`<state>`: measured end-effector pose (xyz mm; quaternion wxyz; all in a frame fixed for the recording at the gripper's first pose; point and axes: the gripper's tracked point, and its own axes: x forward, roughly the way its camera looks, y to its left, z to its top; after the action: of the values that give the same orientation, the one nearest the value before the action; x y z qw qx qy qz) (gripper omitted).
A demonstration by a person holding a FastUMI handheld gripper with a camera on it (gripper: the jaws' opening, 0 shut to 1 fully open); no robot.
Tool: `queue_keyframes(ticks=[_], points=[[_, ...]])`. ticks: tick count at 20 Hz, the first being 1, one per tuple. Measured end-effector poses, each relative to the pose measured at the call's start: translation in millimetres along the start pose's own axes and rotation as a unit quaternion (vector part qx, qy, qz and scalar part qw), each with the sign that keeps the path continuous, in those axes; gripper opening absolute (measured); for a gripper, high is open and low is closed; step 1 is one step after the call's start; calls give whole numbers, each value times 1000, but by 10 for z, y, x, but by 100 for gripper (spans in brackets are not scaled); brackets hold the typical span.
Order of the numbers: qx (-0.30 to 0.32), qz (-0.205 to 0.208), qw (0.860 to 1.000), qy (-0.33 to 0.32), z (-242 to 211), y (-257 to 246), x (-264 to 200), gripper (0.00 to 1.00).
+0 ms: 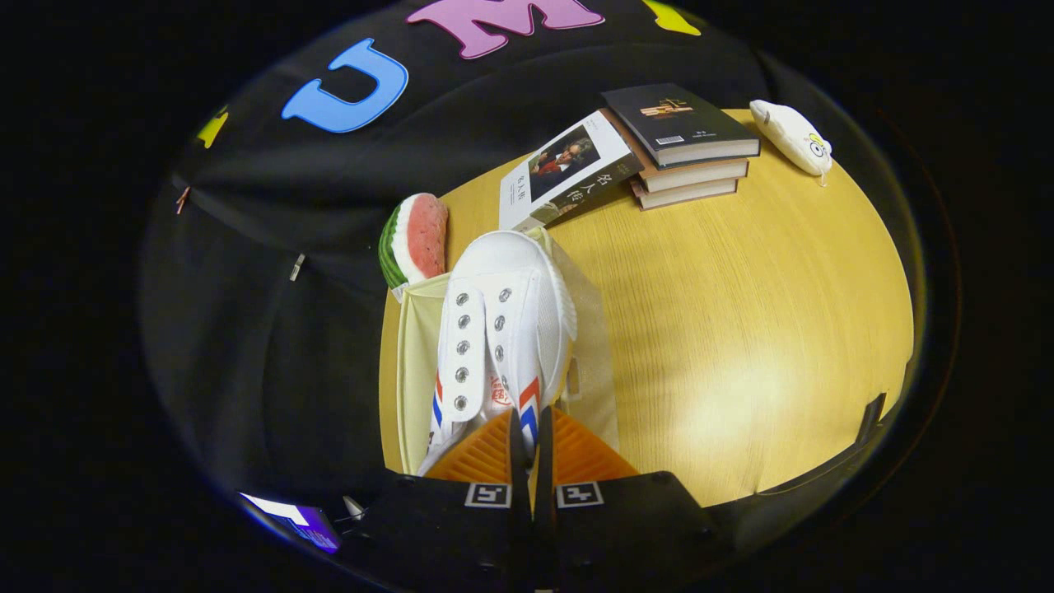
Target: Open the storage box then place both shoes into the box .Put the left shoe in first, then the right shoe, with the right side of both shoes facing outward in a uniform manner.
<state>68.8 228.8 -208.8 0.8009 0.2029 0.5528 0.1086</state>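
Gripper clamped on white shoe, shoe ahead, over open storage box

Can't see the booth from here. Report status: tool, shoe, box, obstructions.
Tool shut on white shoe at its heel edge. Shoe held over the open storage box. Watermelon toy just beyond the box, not blocking.

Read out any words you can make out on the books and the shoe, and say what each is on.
"名人传": on the cover of the white book, beside the portrait.
Dark book, top of the stack: gold title, too small to read.
White shoe, pinched at its heel by the gripper: red emblem on the tongue, too blurred to read.
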Motion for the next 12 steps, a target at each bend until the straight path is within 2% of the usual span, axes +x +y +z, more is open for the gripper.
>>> queue_keyframes(ticks=[4,7,8,10,12], points=[[-18,-2,1000,7,-36,58,9,5],[-34,7,999,22,-151,125,38,12],[-28,28,999,18,-147,237,5,17],[-7,67,997,-28,86,477,-72,58],[-4,77,994,-73,336,522,-279,99]])
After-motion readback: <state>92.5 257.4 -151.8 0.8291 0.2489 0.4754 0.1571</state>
